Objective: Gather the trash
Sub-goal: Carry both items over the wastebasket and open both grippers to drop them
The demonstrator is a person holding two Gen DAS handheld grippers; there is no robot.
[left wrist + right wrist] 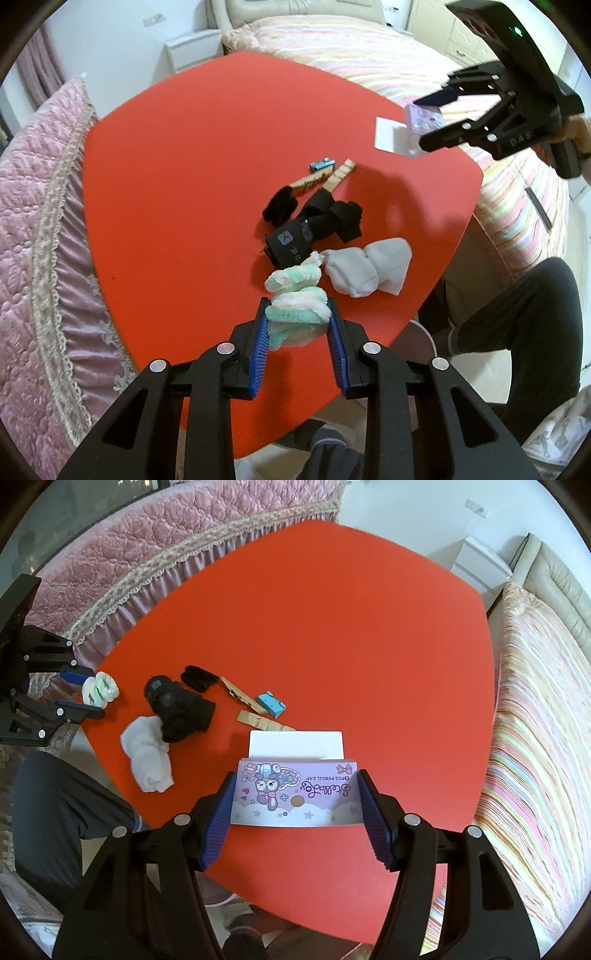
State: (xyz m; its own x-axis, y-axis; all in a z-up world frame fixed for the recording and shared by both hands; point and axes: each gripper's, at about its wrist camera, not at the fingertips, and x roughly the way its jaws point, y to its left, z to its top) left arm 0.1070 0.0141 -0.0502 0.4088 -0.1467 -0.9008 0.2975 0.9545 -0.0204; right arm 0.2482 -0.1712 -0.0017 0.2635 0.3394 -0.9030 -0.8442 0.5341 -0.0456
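My left gripper point(297, 321) is shut on a green-and-white striped sock bundle point(297, 310), near the front edge of the red table point(184, 184); it also shows in the right wrist view point(99, 691). My right gripper point(295, 794) is shut on a purple pencil-cap box point(295, 794) with a white flap point(295, 744), held above the table; it shows in the left wrist view point(424, 120). On the table lie a white sock bundle point(369, 271), black socks point(314, 225), two wooden clothespins point(340, 173) and a small blue clip point(321, 164).
A pink quilted cover point(37, 240) borders the table's left side. A striped bed point(369, 55) lies behind and to the right. The person's dark-trousered leg point(517, 332) is at the table's front right. A white nightstand point(192, 48) stands at the back.
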